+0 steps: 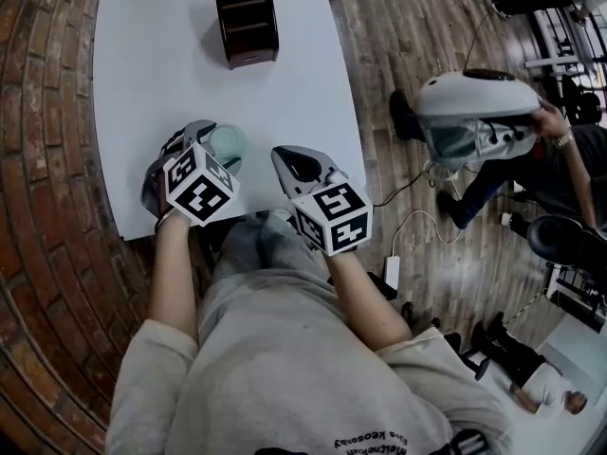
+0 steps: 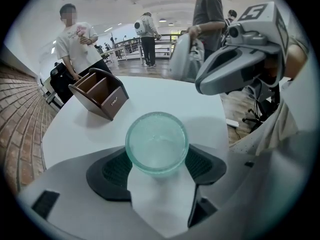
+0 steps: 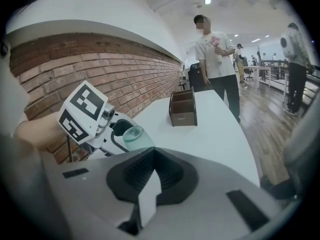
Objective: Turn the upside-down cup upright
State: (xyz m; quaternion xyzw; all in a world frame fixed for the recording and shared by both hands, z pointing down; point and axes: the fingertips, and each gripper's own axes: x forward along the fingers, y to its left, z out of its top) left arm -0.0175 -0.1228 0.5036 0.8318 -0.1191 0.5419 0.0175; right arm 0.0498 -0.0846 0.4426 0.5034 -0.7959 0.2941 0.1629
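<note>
A pale green translucent cup [image 2: 156,141] stands on the white table [image 1: 285,83] with its closed base up. My left gripper [image 2: 157,156] points steeply down over it, and the dark pads [image 2: 112,169] lie against the cup's two sides. From the head view the cup [image 1: 228,144] shows at the tip of the left gripper [image 1: 211,142], near the table's front edge. My right gripper [image 1: 287,162] hovers just to the right of it, shut and empty. From the right gripper [image 3: 154,154] view the cup [image 3: 133,133] sits in the left gripper [image 3: 107,129].
A dark brown wooden organizer [image 1: 247,22] stands at the far middle of the table. Brick paving [image 1: 47,159] runs along the left. To the right a seated person [image 1: 560,150] handles a white device [image 1: 474,107] above the wood floor, with cables nearby.
</note>
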